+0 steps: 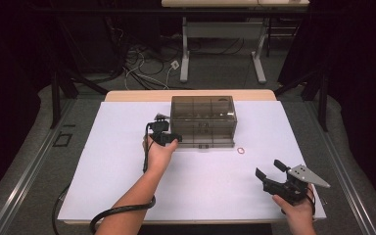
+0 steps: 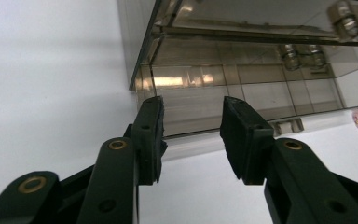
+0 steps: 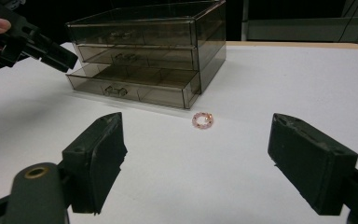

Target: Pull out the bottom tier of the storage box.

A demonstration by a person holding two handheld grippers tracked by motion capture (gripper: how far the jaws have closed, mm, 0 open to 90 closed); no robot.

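Drawer unit of smoked clear plastic stands at mid-table on the white sheet, its bottom drawer pulled partly out. Left gripper sits at that drawer's left front corner, jaws apart with nothing clamped. Right gripper rests wide open near the table's right edge, a pink bead ring lying ahead of it, just before the unit.

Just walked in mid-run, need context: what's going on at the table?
A person works a gripper in each hand. The left gripper is at the front left corner of a smoky transparent three-drawer box, jaws part open by the slightly pulled-out bottom drawer, nothing between them. The right gripper hangs back near the table edge, jaws wide open and empty. A small pink bead ring lies on the white table just in front of the box.
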